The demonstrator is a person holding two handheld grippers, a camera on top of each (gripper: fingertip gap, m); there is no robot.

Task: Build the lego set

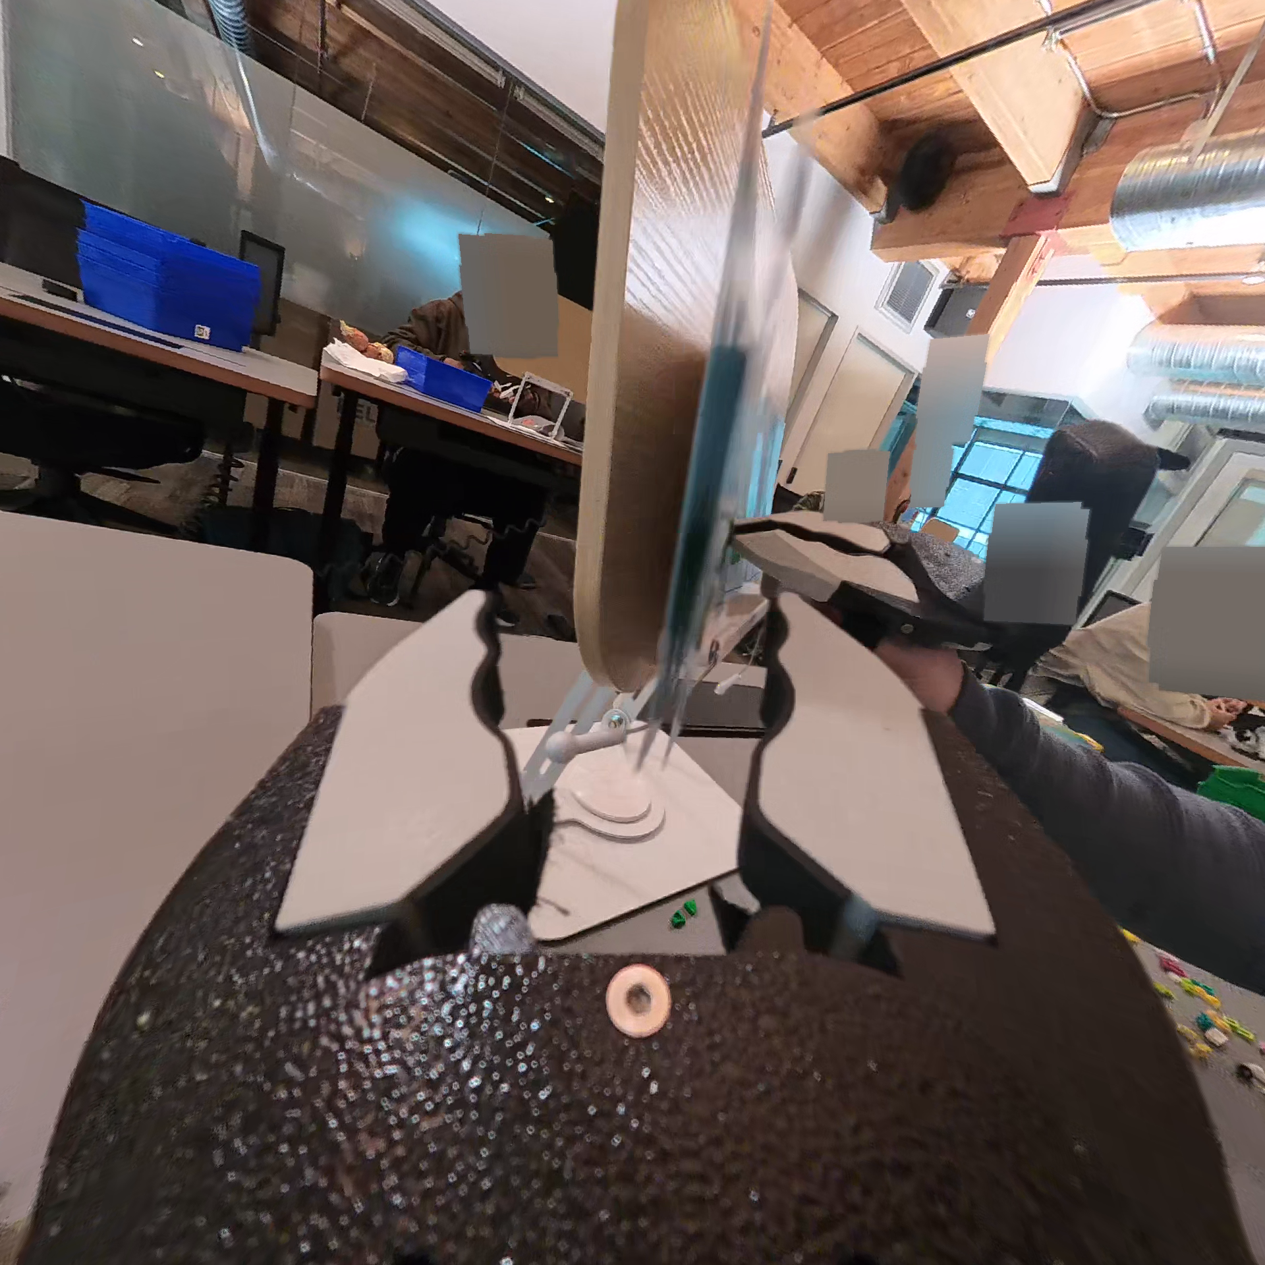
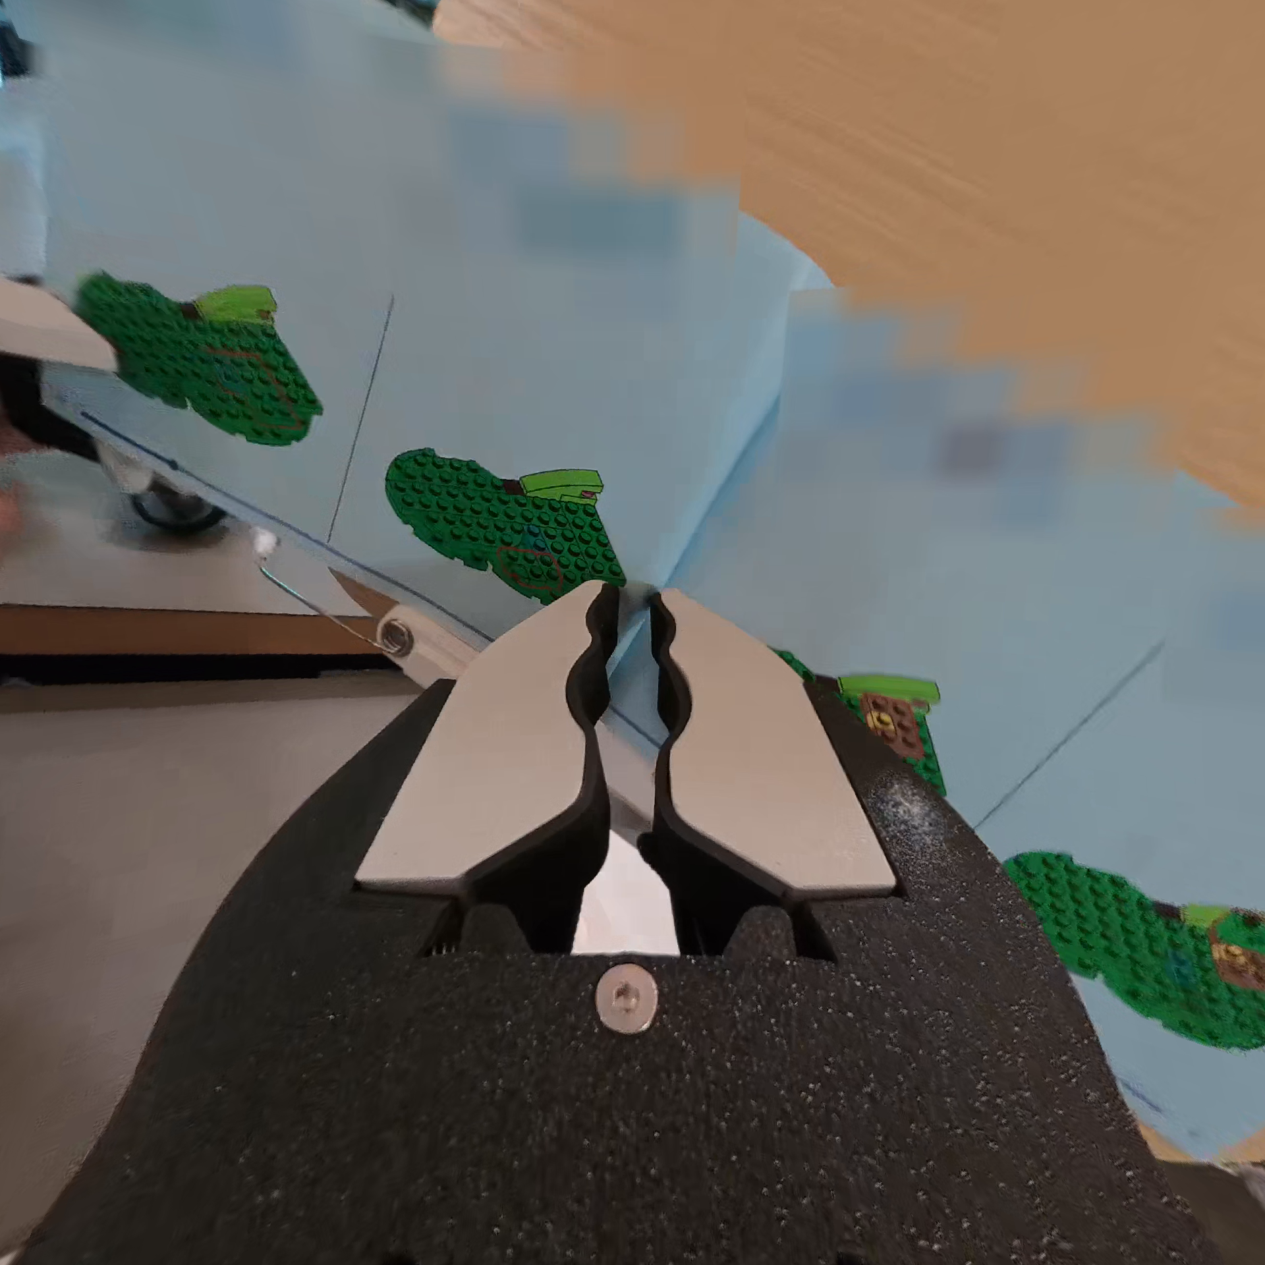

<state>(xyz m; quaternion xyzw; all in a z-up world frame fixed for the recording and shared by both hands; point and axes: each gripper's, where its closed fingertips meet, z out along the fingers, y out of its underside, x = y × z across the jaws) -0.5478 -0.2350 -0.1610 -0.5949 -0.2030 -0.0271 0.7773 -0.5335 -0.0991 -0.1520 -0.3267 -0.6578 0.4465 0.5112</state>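
Note:
An instruction booklet with light-blue pages and pictures of a green studded baseplate stands open on a wooden board. My right gripper is shut on the lower edge of a booklet page at the fold. In the left wrist view I see the board and the booklet edge-on, with the right gripper pinching the pages from the right. My left gripper is open and empty, level with the board's lower edge and short of it.
The board sits on a white stand with a flat base and a hinged arm. Small green pieces lie by the base. Loose bricks are scattered at lower right. Other tables with blue bins and people sit behind. Spacing between my two grippers at the tips: around 15 centimetres.

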